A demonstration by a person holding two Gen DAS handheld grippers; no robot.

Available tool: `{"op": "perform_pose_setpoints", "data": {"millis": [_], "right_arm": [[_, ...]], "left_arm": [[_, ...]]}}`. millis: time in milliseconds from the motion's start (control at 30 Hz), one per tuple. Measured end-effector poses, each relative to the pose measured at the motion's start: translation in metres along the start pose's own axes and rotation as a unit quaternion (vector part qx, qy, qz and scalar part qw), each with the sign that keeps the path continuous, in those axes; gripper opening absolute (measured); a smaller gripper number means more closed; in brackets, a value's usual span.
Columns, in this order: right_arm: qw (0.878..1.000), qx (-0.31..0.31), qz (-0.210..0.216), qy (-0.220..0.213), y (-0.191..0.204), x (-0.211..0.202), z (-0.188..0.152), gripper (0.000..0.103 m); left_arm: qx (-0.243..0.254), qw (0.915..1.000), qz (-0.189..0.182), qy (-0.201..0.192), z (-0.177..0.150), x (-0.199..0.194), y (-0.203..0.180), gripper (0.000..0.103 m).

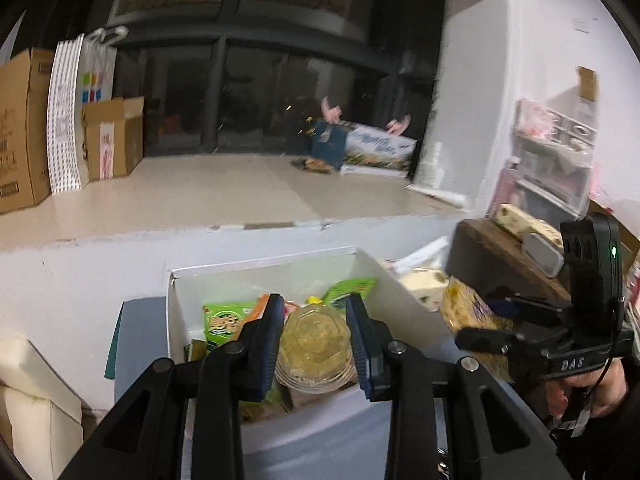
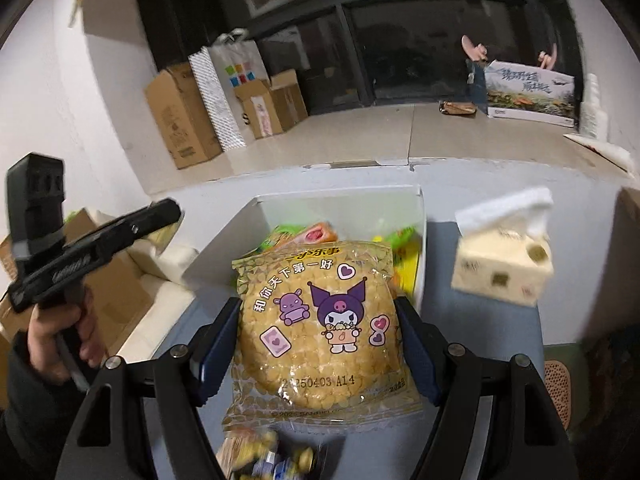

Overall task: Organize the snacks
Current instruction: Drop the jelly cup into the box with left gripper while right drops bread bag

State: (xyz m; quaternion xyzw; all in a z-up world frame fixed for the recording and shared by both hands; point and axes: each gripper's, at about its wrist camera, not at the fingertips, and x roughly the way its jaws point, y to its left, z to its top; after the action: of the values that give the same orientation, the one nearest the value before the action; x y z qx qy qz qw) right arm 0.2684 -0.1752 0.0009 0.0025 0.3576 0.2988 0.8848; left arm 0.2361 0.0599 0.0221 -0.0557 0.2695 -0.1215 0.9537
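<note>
Right tool (image 2: 320,344) clamped on yellow snack bag (image 2: 316,332), just short of white box (image 2: 340,196) near rim at 12 o'clock. Left tool (image 1: 316,340) partly open over clear jar (image 1: 314,346) inside box. Tissue box (image 2: 504,264) at 2 o'clock, bare worktop (image 2: 480,328) between.

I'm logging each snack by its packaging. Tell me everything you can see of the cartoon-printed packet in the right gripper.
The snack packet is a clear plastic pouch printed with yellow dots, hearts, a purple-hooded cartoon character, Chinese text and a stamped code near its lower seam. Inside sits one round, bumpy golden cake. It is sealed and faces the camera, held at its sides between the right gripper fingers, in front of the white box of snacks.
</note>
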Motion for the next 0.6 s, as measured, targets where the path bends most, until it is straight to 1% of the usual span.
{"op": "perform_pose_setpoints", "data": {"millis": [100, 167, 200, 233, 267, 300, 333, 367, 467, 533, 600], "right_arm": [[1.000, 0.013, -0.005, 0.018, -0.008, 0.033, 0.023, 0.079], [1.000, 0.007, -0.011, 0.024, -0.010, 0.052, 0.035, 0.079], [1.000, 0.002, -0.012, 0.029, -0.010, 0.060, 0.040, 0.079], [0.999, -0.008, -0.017, 0.038, -0.009, 0.070, 0.046, 0.080], [0.998, -0.013, -0.022, 0.049, -0.008, 0.079, 0.050, 0.084], [0.998, -0.016, -0.029, 0.056, -0.008, 0.083, 0.051, 0.094], [0.997, -0.018, -0.044, 0.060, -0.009, 0.087, 0.051, 0.100], [0.997, -0.018, -0.055, 0.057, -0.009, 0.087, 0.049, 0.102], [0.997, -0.003, -0.046, 0.054, -0.012, 0.082, 0.041, 0.103], [0.997, 0.003, -0.050, 0.056, -0.013, 0.077, 0.035, 0.103], [0.998, 0.000, -0.053, 0.046, -0.010, 0.067, 0.033, 0.103]], "left_arm": [[0.004, 0.9998, 0.011, 0.018, 0.002, 0.024, 0.009, 0.036], [0.010, 0.9994, 0.020, 0.025, 0.002, 0.034, 0.013, 0.037], [0.010, 0.9991, 0.027, 0.032, 0.002, 0.040, 0.016, 0.041], [0.007, 0.9984, 0.035, 0.043, 0.001, 0.046, 0.020, 0.067], [-0.002, 0.9974, 0.044, 0.056, -0.001, 0.052, 0.026, 0.098], [-0.013, 0.9973, 0.045, 0.057, -0.003, 0.053, 0.031, 0.103], [-0.020, 0.9977, 0.037, 0.053, -0.006, 0.051, 0.035, 0.103], [-0.028, 0.9976, 0.033, 0.054, -0.009, 0.049, 0.039, 0.103], [-0.026, 0.9977, 0.033, 0.053, -0.018, 0.039, 0.041, 0.103], [-0.023, 0.9976, 0.035, 0.054, -0.021, 0.033, 0.039, 0.103], [-0.019, 0.9980, 0.030, 0.052, -0.025, 0.023, 0.035, 0.103]]}}
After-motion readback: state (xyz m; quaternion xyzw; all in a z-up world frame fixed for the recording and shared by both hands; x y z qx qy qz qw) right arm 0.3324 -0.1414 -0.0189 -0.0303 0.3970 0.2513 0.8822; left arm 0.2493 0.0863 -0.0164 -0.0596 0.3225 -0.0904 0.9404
